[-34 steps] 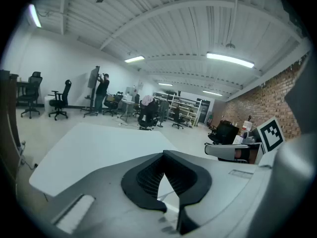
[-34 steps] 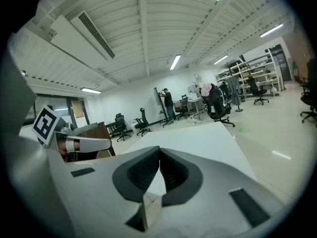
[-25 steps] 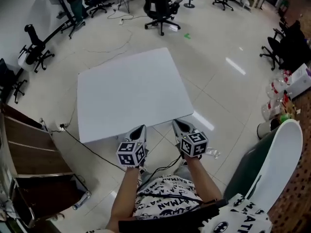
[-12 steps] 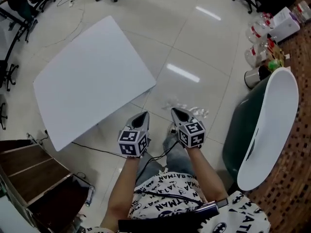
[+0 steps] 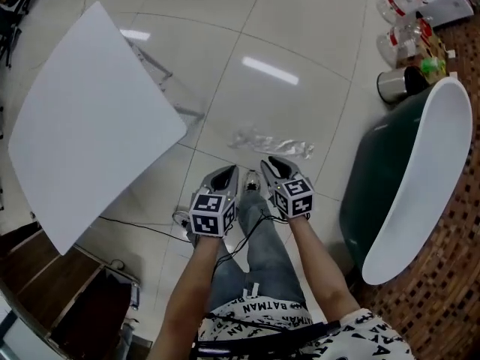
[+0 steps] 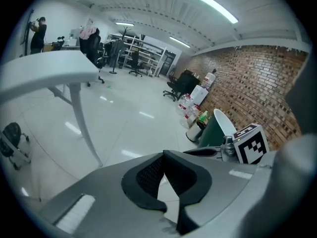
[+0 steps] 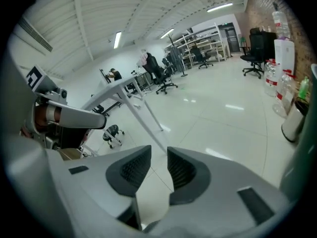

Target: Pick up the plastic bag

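Clear plastic bag (image 5: pixel 270 142) lies on floor (image 5: pixel 300 88); left tongs (image 5: pixel 225 172) closed, right tongs (image 5: pixel 271 162) just opening, empty; shirt (image 5: pixel 259 307) reads BATMAN.

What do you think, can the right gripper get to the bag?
Probably yes: the bag lies on bare floor just ahead of the right gripper, whose jaws have just been opening, nothing between them.

Person: white T-shirt (image 5: pixel 259 315) printed with black "BATMAN" lettering, grey jeans (image 5: pixel 264 257). Left gripper (image 5: pixel 227 173), right gripper (image 5: pixel 271 163) – grey shells, black ribbed pads (image 7: pixel 181 170), black-and-white marker cube (image 5: pixel 212 214) on each, black cable (image 5: pixel 241 240).
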{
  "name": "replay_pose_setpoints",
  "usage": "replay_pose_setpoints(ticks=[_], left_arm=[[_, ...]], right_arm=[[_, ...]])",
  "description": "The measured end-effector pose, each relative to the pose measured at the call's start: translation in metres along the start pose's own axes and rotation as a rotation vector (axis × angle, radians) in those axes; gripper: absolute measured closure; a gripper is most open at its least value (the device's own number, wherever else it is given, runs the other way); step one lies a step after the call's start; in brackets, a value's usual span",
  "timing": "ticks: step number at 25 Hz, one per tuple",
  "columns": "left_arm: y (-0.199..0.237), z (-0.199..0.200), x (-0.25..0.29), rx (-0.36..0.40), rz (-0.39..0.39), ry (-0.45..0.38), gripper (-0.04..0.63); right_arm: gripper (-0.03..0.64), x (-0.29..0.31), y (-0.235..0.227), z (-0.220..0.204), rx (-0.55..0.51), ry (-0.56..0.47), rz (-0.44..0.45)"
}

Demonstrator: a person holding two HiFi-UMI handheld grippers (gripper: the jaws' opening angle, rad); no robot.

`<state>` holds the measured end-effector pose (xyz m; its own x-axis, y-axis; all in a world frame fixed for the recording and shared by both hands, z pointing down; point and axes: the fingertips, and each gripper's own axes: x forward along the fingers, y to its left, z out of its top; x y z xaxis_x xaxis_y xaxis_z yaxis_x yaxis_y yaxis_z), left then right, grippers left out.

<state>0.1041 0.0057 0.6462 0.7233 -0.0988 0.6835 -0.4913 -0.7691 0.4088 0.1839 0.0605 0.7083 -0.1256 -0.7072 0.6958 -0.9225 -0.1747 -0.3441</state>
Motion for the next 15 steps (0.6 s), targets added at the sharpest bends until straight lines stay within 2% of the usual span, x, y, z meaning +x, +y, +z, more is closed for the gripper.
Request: replay_pose_setpoints(ticks=[1, 6, 11, 15], left_arm=[[0.002, -0.008, 0.017, 0.000, -0.002, 0.014, 0.594], [0.020, -0.051, 0.094, -0.013, -0.006, 0.075, 0.594], [0.059, -0.114, 0.164, -0.042, 0.002, 0.145, 0.594], [0.091, -0.156, 0.215, -0.051, 0.012, 0.183, 0.594]], right_arm=[[0.500, 0.013, -0.013, -0.012, -0.001, 0.022, -0.004], [0.399, 0.082, -0.072, -0.076, 0.017, 0.122, -0.023], [0.382, 0.156, -0.113, -0.148, 0.014, 0.212, -0.044], [0.296, 0.222, -0.137, -0.196, -0.010, 0.255, -0.012]])
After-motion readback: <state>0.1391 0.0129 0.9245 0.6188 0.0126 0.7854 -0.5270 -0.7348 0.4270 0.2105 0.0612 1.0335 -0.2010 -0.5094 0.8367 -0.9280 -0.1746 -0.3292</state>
